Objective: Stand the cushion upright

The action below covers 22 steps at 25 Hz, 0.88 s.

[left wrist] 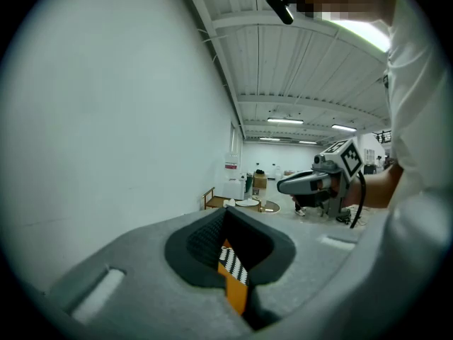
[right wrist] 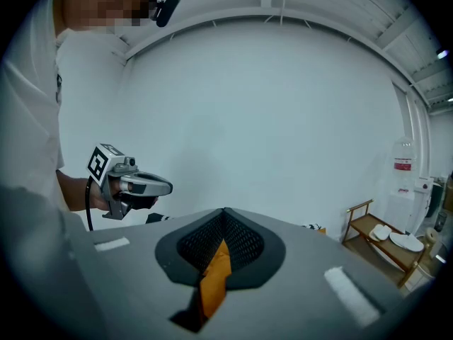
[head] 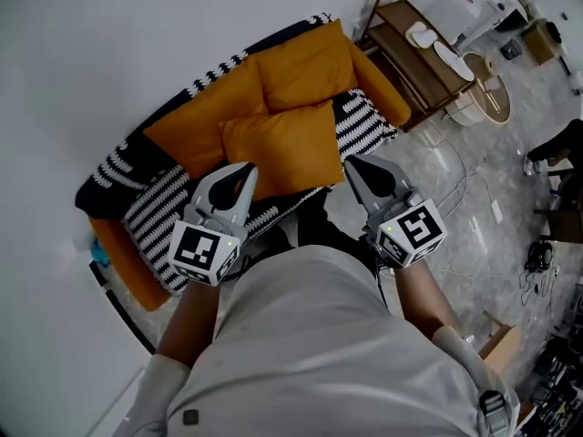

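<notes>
Left gripper: my left gripper (head: 242, 175) had its jaws pressed together with nothing between them. It pointed at the cushion's near edge, close to its left corner, and I could not tell whether it touched.
Right gripper: my right gripper (head: 352, 166) was closed and empty too, its tip just beside the cushion's near right corner.
Cushion: the orange cushion (head: 282, 147) lay on the sofa seat between my two grippers, resting partly on the striped blanket.
Second cushion: another orange cushion (head: 305, 66) leaned on the backrest behind it.
Sofa: the orange sofa (head: 383, 98) stood against the white wall (head: 109, 44).
Blanket: the black-and-white striped blanket (head: 155, 203) covered the seat.
Beside the sofa: a wooden rack (head: 414, 57) stood at its far end.
</notes>
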Motion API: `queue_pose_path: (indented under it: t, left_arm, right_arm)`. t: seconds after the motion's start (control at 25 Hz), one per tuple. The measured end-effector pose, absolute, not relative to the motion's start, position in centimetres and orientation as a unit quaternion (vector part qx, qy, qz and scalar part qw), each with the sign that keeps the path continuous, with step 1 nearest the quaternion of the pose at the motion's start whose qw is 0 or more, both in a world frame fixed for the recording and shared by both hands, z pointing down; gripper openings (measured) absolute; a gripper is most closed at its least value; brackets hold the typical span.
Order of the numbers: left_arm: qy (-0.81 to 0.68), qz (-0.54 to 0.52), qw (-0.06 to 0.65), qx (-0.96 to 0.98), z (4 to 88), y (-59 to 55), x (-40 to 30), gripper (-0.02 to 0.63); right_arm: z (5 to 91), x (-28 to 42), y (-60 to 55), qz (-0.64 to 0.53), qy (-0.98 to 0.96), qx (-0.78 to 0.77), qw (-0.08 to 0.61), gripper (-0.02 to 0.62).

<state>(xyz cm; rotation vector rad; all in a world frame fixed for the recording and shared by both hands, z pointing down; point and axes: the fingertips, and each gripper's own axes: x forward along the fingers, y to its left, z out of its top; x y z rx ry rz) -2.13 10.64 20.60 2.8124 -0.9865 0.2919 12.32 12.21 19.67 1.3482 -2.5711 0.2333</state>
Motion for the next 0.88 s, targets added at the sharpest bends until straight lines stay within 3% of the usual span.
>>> queue_pose_path:
  t: [0.36,0.88]
  left_arm:
    - [-0.358,0.116,0.086,0.922,22.7,4.7,-1.6,0.003]
    - [-0.4,0.185,0.148,0.885,32.6,-7.5,1.6,0.005]
  right_arm:
    - [22.7,14.0,5.2,0.076,-0.882,0.441,0.145,0.011]
    - [33.2,19.4,-7.6,0.162,-0.887,0.381,0.204,0.038]
